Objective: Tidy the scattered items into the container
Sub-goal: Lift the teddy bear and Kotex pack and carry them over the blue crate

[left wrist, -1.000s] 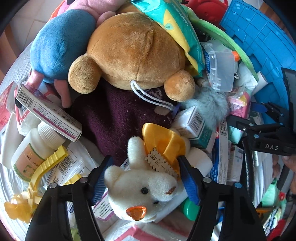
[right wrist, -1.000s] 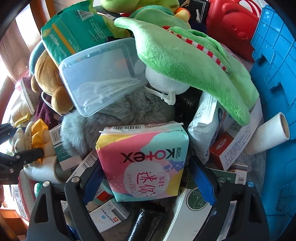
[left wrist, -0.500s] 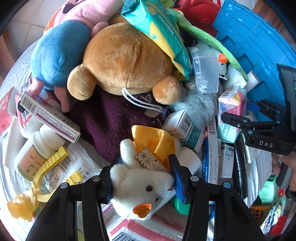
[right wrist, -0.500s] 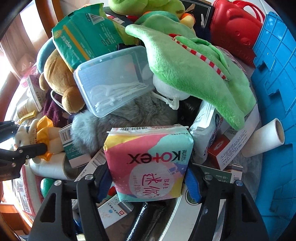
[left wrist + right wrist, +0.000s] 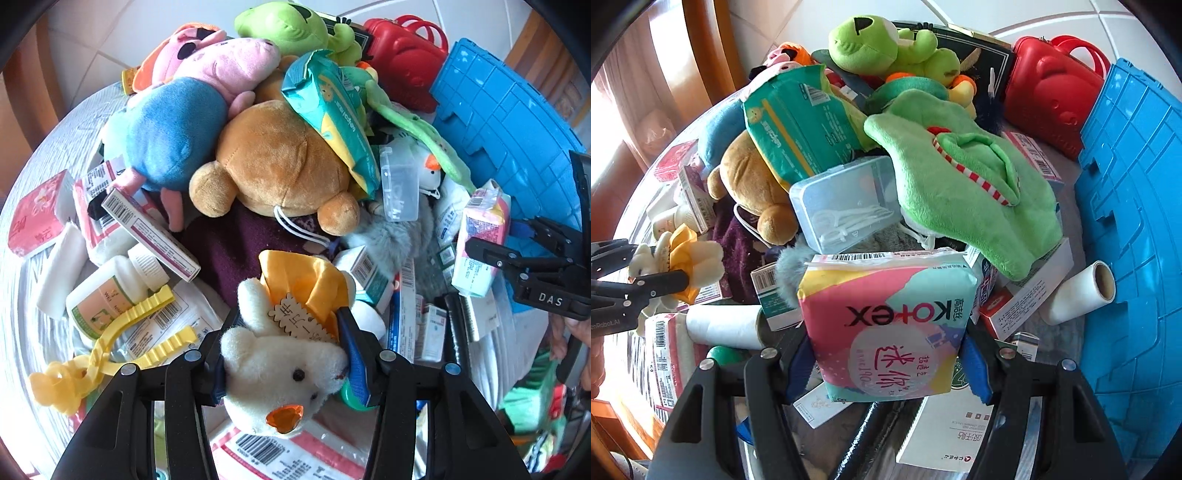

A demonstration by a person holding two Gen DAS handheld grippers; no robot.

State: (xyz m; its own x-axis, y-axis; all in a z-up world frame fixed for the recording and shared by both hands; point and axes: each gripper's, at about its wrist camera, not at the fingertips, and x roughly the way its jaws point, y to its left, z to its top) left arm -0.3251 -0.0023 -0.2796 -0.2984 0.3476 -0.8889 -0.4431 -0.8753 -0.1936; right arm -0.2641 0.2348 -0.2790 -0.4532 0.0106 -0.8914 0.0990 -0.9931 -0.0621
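My left gripper (image 5: 284, 350) is shut on a small white plush bear (image 5: 273, 369) with a yellow ribbon, lifted a little above the pile. The same bear (image 5: 690, 258) appears at the left edge of the right wrist view, pinched in the black fingers. My right gripper (image 5: 886, 354) is shut on a pink and teal Kotex pad pack (image 5: 886, 321), held clear of the heap. That pack (image 5: 480, 236) also shows at the right of the left wrist view. The blue plastic crate (image 5: 1137, 221) (image 5: 506, 122) stands at the right.
A heap covers the round table: brown teddy (image 5: 273, 162), blue and pink pig plush (image 5: 177, 122), green frog plush (image 5: 886, 44), green cloth toy (image 5: 960, 177), clear floss box (image 5: 846, 199), red bag (image 5: 1045, 92), white rolls (image 5: 1078, 291), pill bottle (image 5: 110, 291), yellow clip (image 5: 122, 339), small boxes.
Both grippers closed on their items, the left on the white bear and the right on the Kotex pack, then rose with them, so the pile now looks farther away.
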